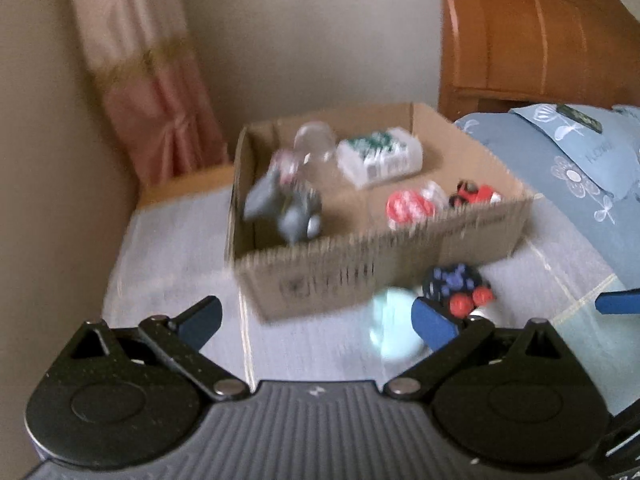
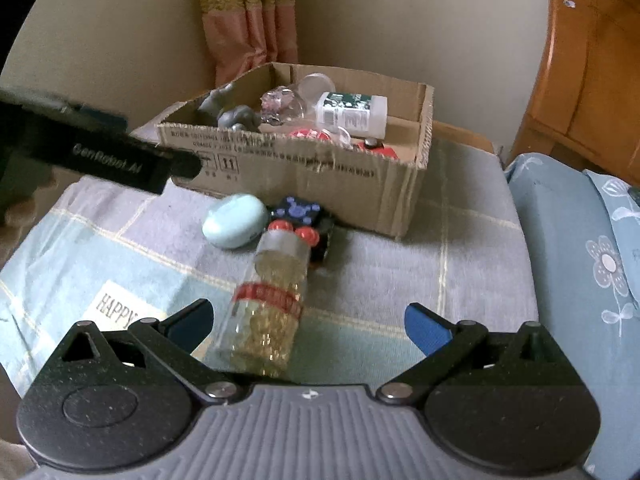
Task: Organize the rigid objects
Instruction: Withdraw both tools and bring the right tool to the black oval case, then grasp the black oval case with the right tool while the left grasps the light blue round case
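Note:
A cardboard box [image 1: 360, 276] [image 2: 300, 172] stands on the checked bedcover. In it are a grey toy [image 1: 288, 208] [image 2: 236, 116], a clear glass [image 1: 316, 144], a white bottle with a green label [image 1: 380, 156] [image 2: 352, 114] and small red items. In front of the box lie a pale blue oval case [image 1: 394, 328] [image 2: 234, 220] and a dark toy car with red wheels [image 1: 452, 280] [image 2: 300, 212]. My left gripper [image 1: 318, 320] hovers open before the box, holding nothing. My right gripper [image 2: 310, 326] is open, and a clear bottle of yellow capsules [image 2: 268, 300] lies between its fingers, close to the left one.
A wooden headboard [image 1: 532, 40] [image 2: 592, 80] rises at the right. Blue flowered bedding [image 1: 580, 168] [image 2: 580, 260] is piled beside the box. A pink curtain [image 1: 152, 80] [image 2: 248, 20] hangs in the corner behind. The left gripper's black body [image 2: 112, 160] reaches in from the left.

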